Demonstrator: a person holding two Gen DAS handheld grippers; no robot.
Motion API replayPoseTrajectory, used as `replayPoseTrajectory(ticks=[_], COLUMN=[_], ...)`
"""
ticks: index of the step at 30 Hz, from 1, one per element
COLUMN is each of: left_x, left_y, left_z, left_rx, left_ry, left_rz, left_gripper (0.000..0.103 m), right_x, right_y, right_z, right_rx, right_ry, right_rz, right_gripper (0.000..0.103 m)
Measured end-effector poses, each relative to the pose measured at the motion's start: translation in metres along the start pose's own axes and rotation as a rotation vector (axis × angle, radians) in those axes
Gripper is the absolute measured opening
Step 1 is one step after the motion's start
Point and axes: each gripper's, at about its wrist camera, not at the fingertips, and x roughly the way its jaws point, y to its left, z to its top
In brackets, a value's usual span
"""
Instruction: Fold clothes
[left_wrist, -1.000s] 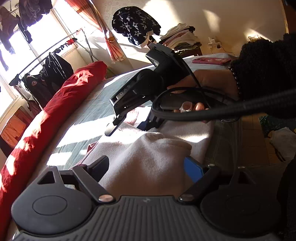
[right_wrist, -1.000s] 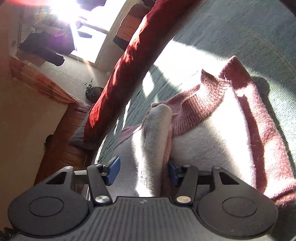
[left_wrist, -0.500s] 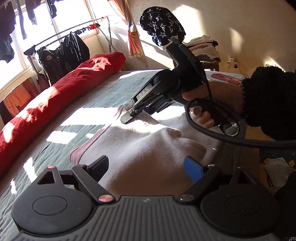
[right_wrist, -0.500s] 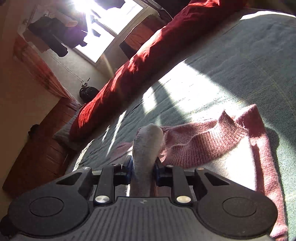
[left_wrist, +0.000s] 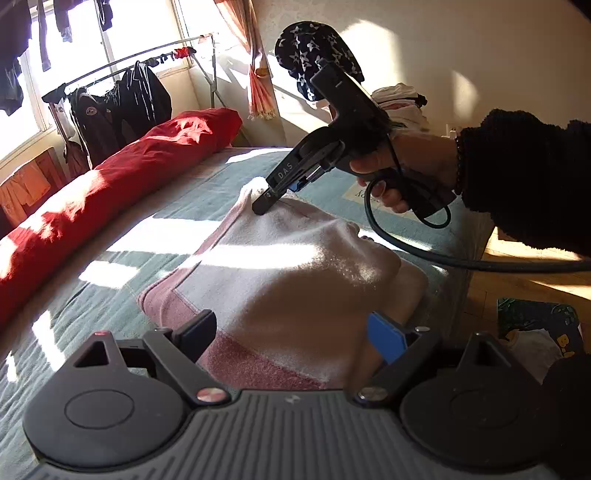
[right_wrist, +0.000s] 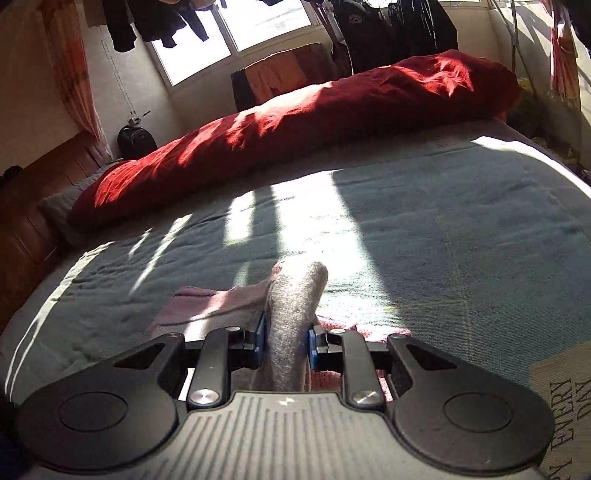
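In the left wrist view the sweater (left_wrist: 295, 273), pale grey-white with dusty pink trim, lies across the middle of the frame on the teal bedspread (left_wrist: 122, 266), its pink hem nearest the camera at lower centre. The left claw (left_wrist: 291, 334) sits at the bottom of the frame with its fingers wide apart, one black tip at lower left and one blue pad at lower right; the near edge of the sweater shows between them, but neither pad presses on it. Above centre, the right claw (left_wrist: 264, 201) comes in from the right, carried by a hand (left_wrist: 410, 166) in a dark fuzzy sleeve (left_wrist: 528, 177), and its tip pinches the far end of the sweater, which rises to a small peak there. A black cable (left_wrist: 443, 258) loops down from that tool towards the right edge

In the right wrist view the right claw (right_wrist: 286, 341) is clamped on a thick fold of grey knit, the sweater (right_wrist: 291, 314), which stands up between the blue pads at lower centre; pink trim spreads on the bedspread (right_wrist: 443, 240) just to the left. A long red duvet (right_wrist: 295, 122) runs across the upper half of this frame, and it lies along the left side in the left wrist view (left_wrist: 110, 184). Dark clothes hang on a rack (left_wrist: 122, 99) by the window at upper left
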Motion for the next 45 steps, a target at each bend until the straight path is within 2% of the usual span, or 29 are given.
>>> replayPoseTrajectory(ticks=[6, 8, 9, 12, 16, 18, 22, 25, 28, 32, 34, 35, 36, 39, 41, 45], left_x=[0.011, 0.018, 0.022, 0.033, 0.037, 0.036, 0.033, 0.031, 0.031, 0.029, 0.027, 0.026, 0.026, 0.024, 0.022, 0.018], left_y=[0.005, 0.009, 0.01, 0.014, 0.015, 0.014, 0.009, 0.002, -0.007, -0.01, -0.011, -0.011, -0.011, -0.012, -0.01, -0.007], left_z=[-0.001, -0.001, -0.002, -0.003, -0.011, -0.016, -0.029, -0.033, -0.032, -0.032, -0.033, -0.033, -0.034, -0.034, -0.034, -0.031], left_rx=[-0.009, -0.025, -0.036, -0.069, -0.1, -0.12, -0.172, -0.178, -0.157, -0.192, -0.213, -0.222, -0.23, -0.233, -0.239, -0.256], left_ry=[0.013, 0.019, 0.026, 0.047, 0.048, 0.043, 0.032, 0.029, 0.033, 0.022, 0.017, 0.018, 0.02, 0.023, 0.02, 0.0], left_rz=[-0.005, -0.012, -0.01, -0.003, 0.008, 0.009, 0.028, 0.063, 0.078, 0.058, 0.049, 0.044, 0.039, 0.042, 0.045, 0.048], left_gripper=[0.092, 0.092, 0.092, 0.092, 0.092, 0.092, 0.092, 0.092, 0.093, 0.093, 0.093, 0.093, 0.093, 0.093, 0.093, 0.094], right_x=[0.003, 0.013, 0.017, 0.013, -0.025, -0.055, -0.095, -0.114, -0.108, -0.097, -0.088, -0.085, -0.082, -0.083, -0.09, -0.113], right_y=[-0.021, -0.03, -0.034, -0.041, -0.046, -0.048, -0.044, -0.029, -0.014, 0.004, 0.013, 0.017, 0.021, 0.026, 0.028, 0.034], right_z=[-0.006, -0.014, -0.018, -0.026, -0.034, -0.048, -0.082, -0.113, -0.126, -0.139, -0.142, -0.142, -0.143, -0.142, -0.137, -0.121], right_rx=[0.054, 0.099, 0.117, 0.174, 0.233, 0.268, 0.3, 0.255, 0.164, 0.04, -0.023, -0.041, -0.06, -0.1, -0.127, -0.176], right_ry=[0.052, 0.093, 0.102, 0.074, -0.017, -0.057, -0.075, -0.08, -0.072, -0.055, -0.04, -0.027, -0.014, 0.001, 0.006, 0.012], right_rz=[-0.055, -0.041, -0.041, -0.013, 0.008, 0.066, 0.151, 0.189, 0.167, 0.135, 0.108, 0.096, 0.083, 0.062, 0.051, 0.037], right_gripper=[0.025, 0.026, 0.029, 0.034, 0.048, 0.051, 0.057, 0.061, 0.064, 0.064, 0.062, 0.054, 0.038, 0.021, 0.015, 0.014])
